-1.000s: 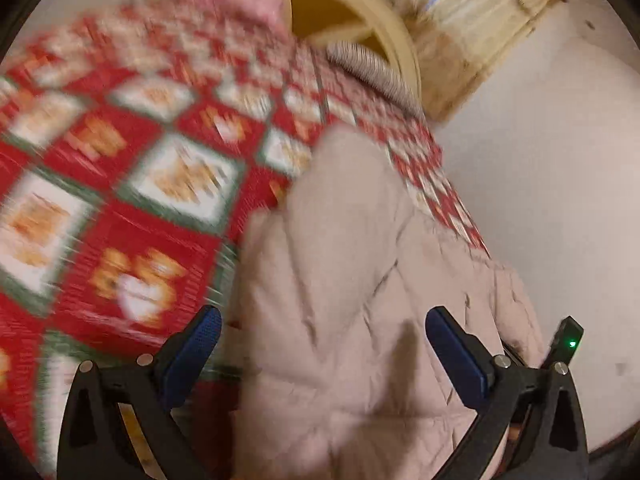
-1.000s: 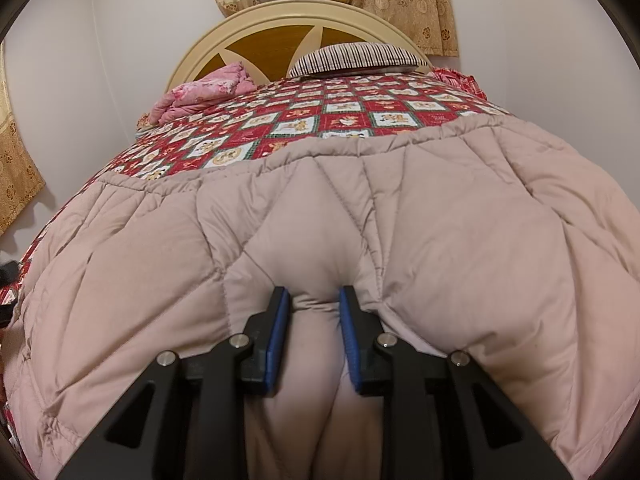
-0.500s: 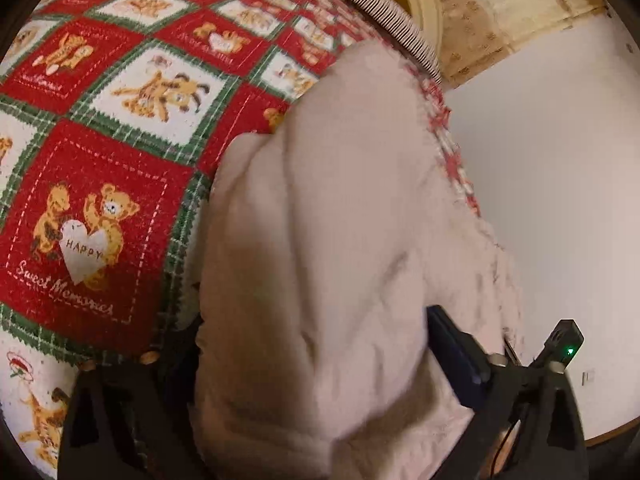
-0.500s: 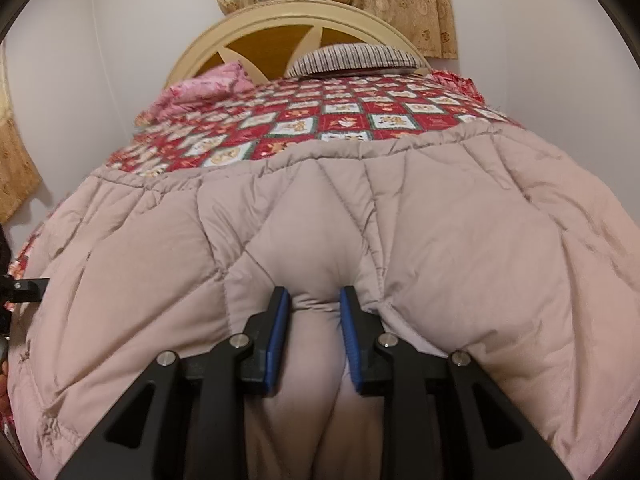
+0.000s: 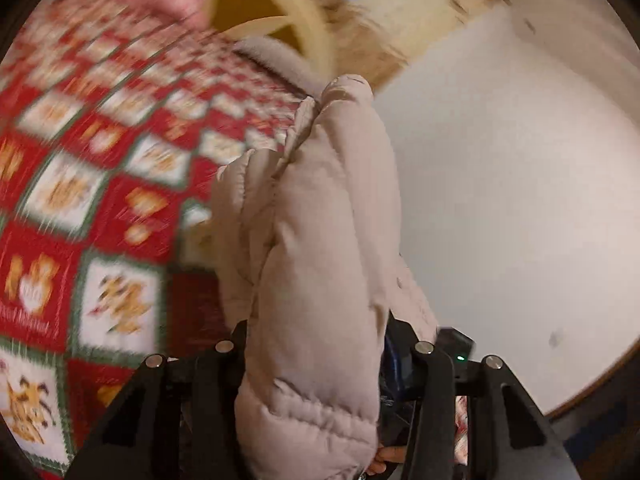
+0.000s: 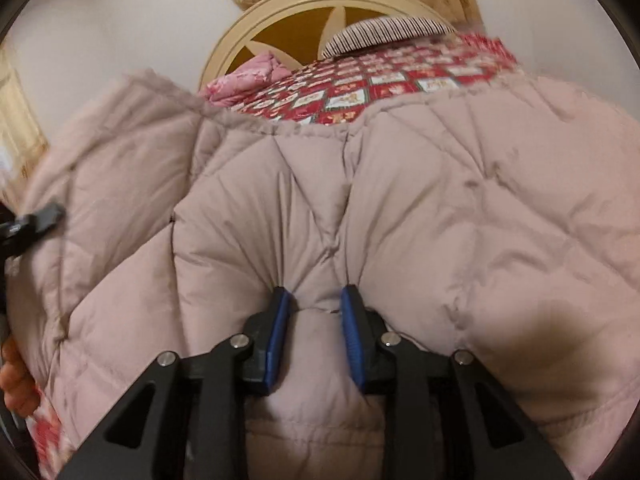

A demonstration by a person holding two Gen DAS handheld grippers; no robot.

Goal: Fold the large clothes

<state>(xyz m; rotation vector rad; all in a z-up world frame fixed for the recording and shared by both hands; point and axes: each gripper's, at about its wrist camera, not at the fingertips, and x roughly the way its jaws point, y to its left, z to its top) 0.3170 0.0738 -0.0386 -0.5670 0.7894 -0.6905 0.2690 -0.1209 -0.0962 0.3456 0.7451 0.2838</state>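
A large pale-pink quilted puffer jacket (image 6: pixel 460 200) lies spread over the bed. My right gripper (image 6: pixel 315 296) pinches a fold at its near edge; the jaws are opening slightly, but the blue pads (image 6: pixel 276 340) still press on the fabric. In the left wrist view a thick bunch of the jacket (image 5: pixel 320 208) fills my left gripper (image 5: pixel 316 328), whose jaws are closing on it. That side of the jacket is lifted off the bed. The left gripper's black body (image 6: pixel 36 220) shows at the right wrist view's left edge.
A red bedspread with white bear squares (image 5: pixel 80 200) covers the bed. At its head stand a round cream headboard (image 6: pixel 304 16), a striped pillow (image 6: pixel 384 32) and a pink blanket (image 6: pixel 248 76). A white wall (image 5: pixel 500 200) runs along the bed. A person's hand (image 6: pixel 16 376) appears low left.
My left gripper went from wide open above the jacket to closed around a bunch of it, then rose. The jacket's left side lifted up. The right gripper kept its pinch.
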